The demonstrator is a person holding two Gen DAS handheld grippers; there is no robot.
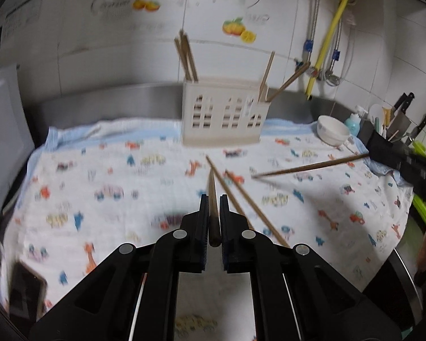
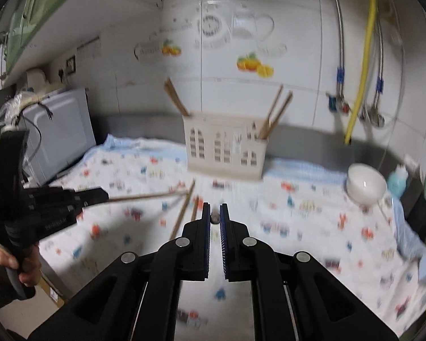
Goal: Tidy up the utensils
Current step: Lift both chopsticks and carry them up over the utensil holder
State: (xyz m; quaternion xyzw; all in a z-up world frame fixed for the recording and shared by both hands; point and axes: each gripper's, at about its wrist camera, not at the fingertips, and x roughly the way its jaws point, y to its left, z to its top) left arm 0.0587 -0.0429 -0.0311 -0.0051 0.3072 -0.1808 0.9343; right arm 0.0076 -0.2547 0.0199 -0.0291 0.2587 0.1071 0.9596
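- Chopsticks are the job here: one chopstick (image 1: 212, 199) sits pinched between the jaws of the left gripper (image 1: 213, 201), pointing forward along the fingers toward the white holder (image 1: 224, 110).
- Right gripper (image 2: 215, 210) has its jaws pressed on a second chopstick (image 2: 214, 217), seen end-on in its own view; from the left view that stick (image 1: 309, 166) juts out sideways over the cloth.
- Two loose chopsticks (image 1: 241, 199) lie on the patterned cloth (image 1: 99, 193) covering the table, just ahead of the left jaws and well short of the holder.
- Holder stands upright at the back of the cloth, with chopsticks already leaning out of its left and right end compartments.
- Risk, as I judge it: both held sticks converge in the same space in front of the holder, so they could knock together and twist in the jaws.
- Left stick is gripped near its thick end, leaving a long free length; a bump on the holder's rim could lever it loose.
- Pushing a stick in at a slant might tip the light holder or jostle the ones leaning inside.
- White bowl (image 1: 333, 130) sits near the right gripper's path and could get clipped.
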